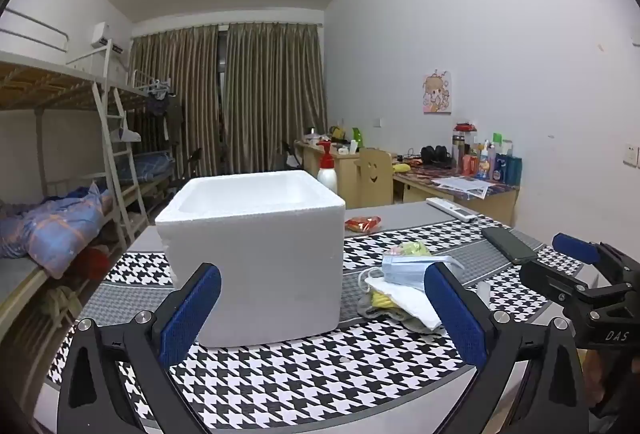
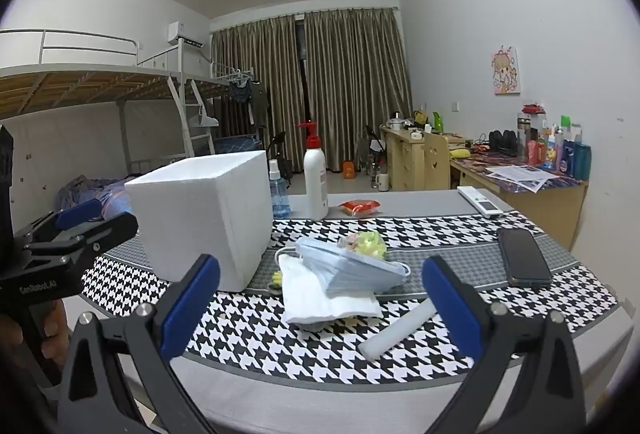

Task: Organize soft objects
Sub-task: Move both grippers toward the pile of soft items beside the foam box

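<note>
A white foam box [image 1: 256,254] [image 2: 204,213] stands open-topped on the houndstooth table cloth [image 1: 320,374]. To its right lies a small heap: a stack of blue face masks [image 2: 352,268] [image 1: 408,270], a white folded cloth [image 2: 320,300] [image 1: 408,304], and something yellow-green [image 2: 366,242] behind. A white foam roll [image 2: 396,332] lies nearer the front edge. My left gripper [image 1: 324,314] hovers open in front of the box, nothing between its fingers. My right gripper [image 2: 320,310] is open before the heap, touching nothing.
A black phone [image 2: 524,258] and a white remote [image 2: 480,201] lie at the right of the table. A pump bottle [image 2: 315,177], a blue spray bottle [image 2: 279,193] and a red packet [image 2: 360,207] stand at the back. Bunk beds on the left, desks on the right.
</note>
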`<control>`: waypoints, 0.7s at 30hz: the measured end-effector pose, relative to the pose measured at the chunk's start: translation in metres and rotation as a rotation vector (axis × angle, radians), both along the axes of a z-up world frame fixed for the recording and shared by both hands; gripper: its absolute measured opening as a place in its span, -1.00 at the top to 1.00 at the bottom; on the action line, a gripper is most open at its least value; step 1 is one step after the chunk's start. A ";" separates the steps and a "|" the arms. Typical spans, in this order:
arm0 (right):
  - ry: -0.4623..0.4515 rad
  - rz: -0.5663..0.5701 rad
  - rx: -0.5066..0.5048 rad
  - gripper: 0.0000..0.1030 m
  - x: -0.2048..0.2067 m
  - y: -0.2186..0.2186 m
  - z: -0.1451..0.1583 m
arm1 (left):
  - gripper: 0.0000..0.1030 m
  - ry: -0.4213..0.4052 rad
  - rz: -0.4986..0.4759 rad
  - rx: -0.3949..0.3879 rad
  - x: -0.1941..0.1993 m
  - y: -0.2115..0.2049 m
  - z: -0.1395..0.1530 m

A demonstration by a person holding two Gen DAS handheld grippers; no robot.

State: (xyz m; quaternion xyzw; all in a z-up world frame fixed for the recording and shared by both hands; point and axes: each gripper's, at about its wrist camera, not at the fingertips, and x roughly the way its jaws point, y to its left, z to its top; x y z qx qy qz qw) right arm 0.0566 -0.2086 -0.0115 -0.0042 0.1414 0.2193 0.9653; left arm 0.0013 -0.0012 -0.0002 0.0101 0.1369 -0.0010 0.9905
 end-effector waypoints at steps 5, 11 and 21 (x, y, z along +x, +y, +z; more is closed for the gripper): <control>-0.004 0.000 0.004 -0.99 0.000 -0.001 0.000 | -0.98 -0.003 -0.008 0.011 0.006 -0.011 0.002; -0.001 -0.005 0.004 -0.99 0.001 -0.002 -0.001 | -0.98 -0.020 -0.002 -0.002 0.000 -0.006 0.004; 0.006 -0.008 0.006 -0.99 0.003 -0.004 -0.001 | -0.98 -0.023 -0.023 -0.004 -0.002 -0.004 0.004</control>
